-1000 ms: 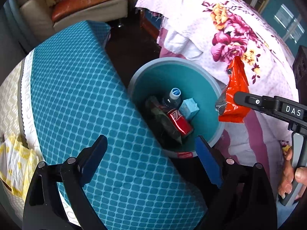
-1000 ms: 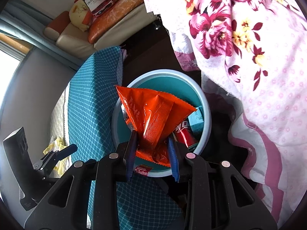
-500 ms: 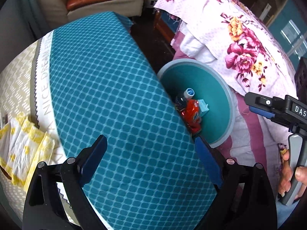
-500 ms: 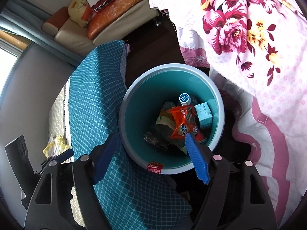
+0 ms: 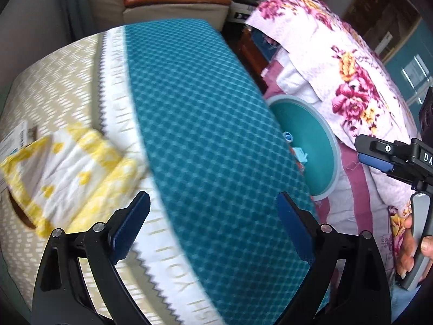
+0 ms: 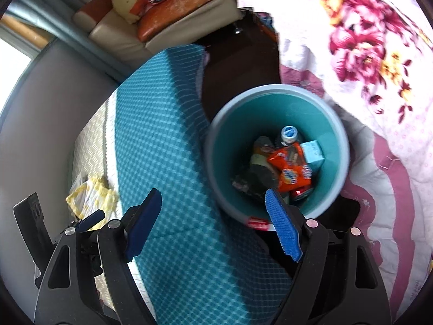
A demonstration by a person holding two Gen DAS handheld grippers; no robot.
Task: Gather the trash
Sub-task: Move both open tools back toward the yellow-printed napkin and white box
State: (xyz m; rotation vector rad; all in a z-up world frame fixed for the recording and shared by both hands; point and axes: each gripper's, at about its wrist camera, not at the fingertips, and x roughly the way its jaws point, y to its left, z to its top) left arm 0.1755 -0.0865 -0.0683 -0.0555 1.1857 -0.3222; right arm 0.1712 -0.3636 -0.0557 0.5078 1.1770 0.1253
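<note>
A teal trash bin [image 6: 216, 162] stands beside the table and holds an orange snack wrapper [image 6: 291, 166], a bottle with a blue cap [image 6: 289, 132], a light blue carton [image 6: 314, 153] and dark trash. My right gripper [image 6: 216, 222] is open and empty above the bin's near rim. My left gripper [image 5: 212, 230] is open and empty over the teal tablecloth [image 5: 205, 124]. A yellow and white wrapper [image 5: 65, 168] lies on the table to its left; it also shows in the right wrist view [image 6: 92, 197]. The bin [image 5: 328, 138] shows partly behind the table edge.
A floral pink blanket [image 6: 365, 40] lies right of the bin. A sofa with orange cushions [image 6: 173, 10] stands at the far end. A white label [image 5: 16, 140] lies by the yellow wrapper. The right gripper [image 5: 379, 157] shows in the left wrist view.
My right gripper opened and dropped the orange wrapper into the bin. My left gripper has swung left over the table toward the yellow wrapper.
</note>
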